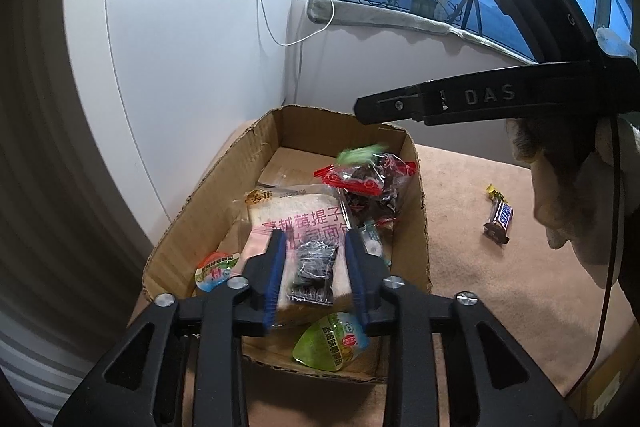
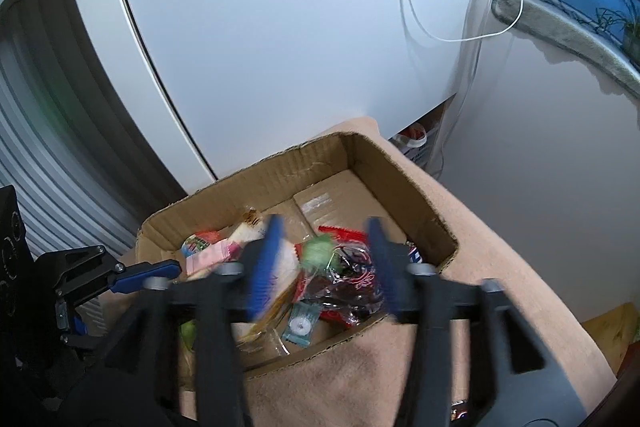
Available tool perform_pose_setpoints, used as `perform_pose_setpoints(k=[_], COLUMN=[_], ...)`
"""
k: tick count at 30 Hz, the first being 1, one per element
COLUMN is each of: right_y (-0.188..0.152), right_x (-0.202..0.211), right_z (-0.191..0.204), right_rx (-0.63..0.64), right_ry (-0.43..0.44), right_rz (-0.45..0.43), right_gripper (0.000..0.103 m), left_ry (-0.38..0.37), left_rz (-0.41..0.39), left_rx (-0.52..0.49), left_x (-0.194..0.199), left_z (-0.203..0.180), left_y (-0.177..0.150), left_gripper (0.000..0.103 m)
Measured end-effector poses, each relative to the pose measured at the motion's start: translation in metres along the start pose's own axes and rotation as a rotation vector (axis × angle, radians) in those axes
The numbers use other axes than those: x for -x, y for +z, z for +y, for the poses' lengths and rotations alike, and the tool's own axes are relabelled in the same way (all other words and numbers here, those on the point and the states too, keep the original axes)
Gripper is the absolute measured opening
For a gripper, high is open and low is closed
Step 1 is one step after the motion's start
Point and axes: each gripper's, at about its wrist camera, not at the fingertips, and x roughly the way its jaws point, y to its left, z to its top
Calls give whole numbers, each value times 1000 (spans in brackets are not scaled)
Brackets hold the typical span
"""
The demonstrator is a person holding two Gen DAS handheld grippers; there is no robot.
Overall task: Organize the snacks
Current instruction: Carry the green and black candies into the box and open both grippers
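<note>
While both grippers hung over the cardboard box [image 1: 208, 203], nothing was clamped in either. Box sat on a tan cloth surface [image 1: 460, 267], directly below and ahead of both sets of fingers, white wall panel beyond it.

Left gripper [image 1: 316, 275]: jaws partly apart, blue pads not pressing on anything. Small dark-wrapped snack [image 1: 314, 273] sat in the gap between the fingers, apparently lying on the bread packet [image 1: 304, 219] underneath; can't tell for sure if it was touching the pads, looked loose. Bread packet with pink lettering lay just ahead of and under the left fingertips. Clear bag with red trim and dark contents [image 1: 368, 187] lay ahead and to the right of that gripper. Green-lidded jelly cup [image 1: 332, 345] sat right under the right finger, near the box's near wall. Red-and-green-lidded cup [image 1: 216, 269] sat just left of the left finger.

Right gripper [image 2: 324, 263]: jaws roughly half open, motion-blurred, nothing gripped. Small green wrapped item [image 2: 318, 251] showed between its fingers, blurred, above the red-trim bag. Teal sachet [image 2: 300, 325] lay below the fingertips near the box's front wall.

Chocolate bar [image 1: 499, 219] lay outside the box on the cloth, well to the right of the left gripper.
</note>
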Motion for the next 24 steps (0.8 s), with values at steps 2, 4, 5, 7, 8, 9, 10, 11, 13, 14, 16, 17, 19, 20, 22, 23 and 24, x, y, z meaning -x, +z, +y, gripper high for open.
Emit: perform_pose_setpoints(k=[2, 4, 5, 7, 8, 9, 10, 11, 13, 14, 16, 17, 19, 20, 22, 23, 24], right_y=[0, 0, -1, -2, -3, -3, -5, -6, -9, -11, -15, -19, -25, -30, -37, -42, -46], right_x=[4, 6, 7, 10, 12, 14, 16, 19, 26, 29, 37, 42, 50, 55, 63, 70, 75], right_z=[-1, -2, -3, -4, -5, -6, -7, -9, -12, -14, -19, -23, -31, -36, -45, -52, -57], right_rx=[2, 2, 0, -1, -2, -5, -7, -10, -16, -18, -23, -27, -38, -48, -62, -72, -78], right_ry=[-7, -7, -9, -14, -14, -14, -15, -19, -21, -22, -31, -39, -44, -49, -57, -62, -68], right_rz=[-14, -10, -10, -12, -14, -16, -19, -23, -29, -32, -38, -42, -48, -51, -57, -62, -66], right_gripper=[63, 63, 63, 63, 64, 64, 64, 64, 64, 64, 64, 64, 64, 64, 64, 64, 64], left_ry=[3, 4, 3, 1, 1, 0, -2, -3, -6, -8, -12, -14, -20, -25, -34, -40, -44], left_rz=[0, 1, 1, -2, -4, -5, -7, -8, -12, -14, -18, -21, -24, -25, -27, -30, -31], left_rx=[-2, -2, -2, -2, -2, -2, -4, -5, -12, -15, -20, -22, -29, -33, -40, -42, -43], left_x=[0, 1, 1, 2, 2, 3, 3, 4, 6, 6, 7, 7, 7, 7, 8, 8, 8], left_z=[-1, -1, -2, -3, -4, -5, -7, -8, -13, -15, -20, -23, -29, -33, -40, -44, -47], left_y=[0, 0, 0, 0, 1, 1, 1, 1, 2, 2, 4, 5, 6, 7, 9, 9, 9], left_gripper=[30, 30, 30, 31, 31, 31, 31, 31, 31, 31, 31, 31, 31, 31, 31, 31, 31])
